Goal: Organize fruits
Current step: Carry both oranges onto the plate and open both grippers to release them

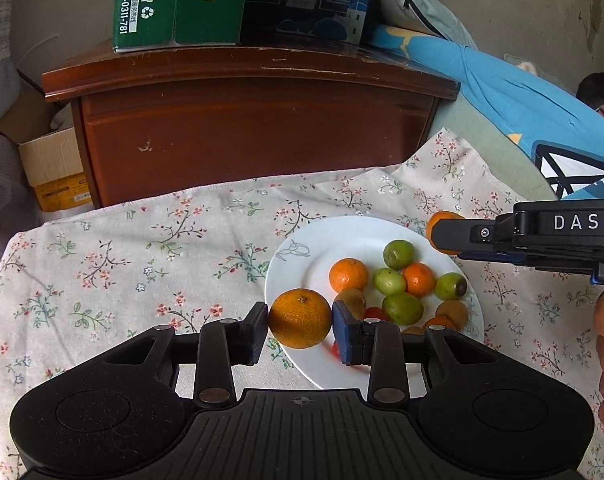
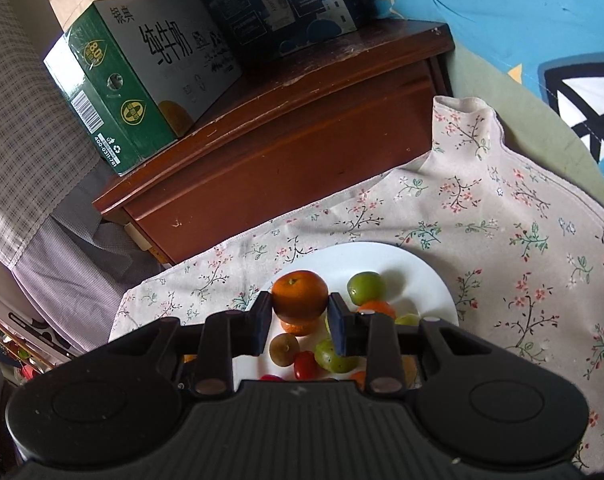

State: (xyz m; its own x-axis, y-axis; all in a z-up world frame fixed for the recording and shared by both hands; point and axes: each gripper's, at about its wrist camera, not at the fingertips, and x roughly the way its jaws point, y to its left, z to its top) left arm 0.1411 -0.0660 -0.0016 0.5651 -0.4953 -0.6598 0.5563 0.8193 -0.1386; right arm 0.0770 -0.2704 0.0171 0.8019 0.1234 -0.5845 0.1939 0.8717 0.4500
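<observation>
floral cloth (image 1: pixel 102 248) by a wooden cabinet (image 1: pixel 242 128), white plate (image 1: pixel 302 256) of mixed fruit; your left gripper (image 1: pixel 300 326) pinches one orange (image 1: pixel 300 318), right gripper (image 2: pixel 300 316) pinches another orange (image 2: pixel 300 294), both above the plate; keep squeeze gentle, carry level, clear the pile

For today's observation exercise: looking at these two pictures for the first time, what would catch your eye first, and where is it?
Each gripper is clamped on an orange: the left gripper holds one orange at the near edge of the white plate, and the right gripper holds another orange above it. The plate, on a flowered cloth, is heaped with small oranges, green fruits and red tomatoes. Behind stands a dark wooden cabinet bearing a green carton.
</observation>
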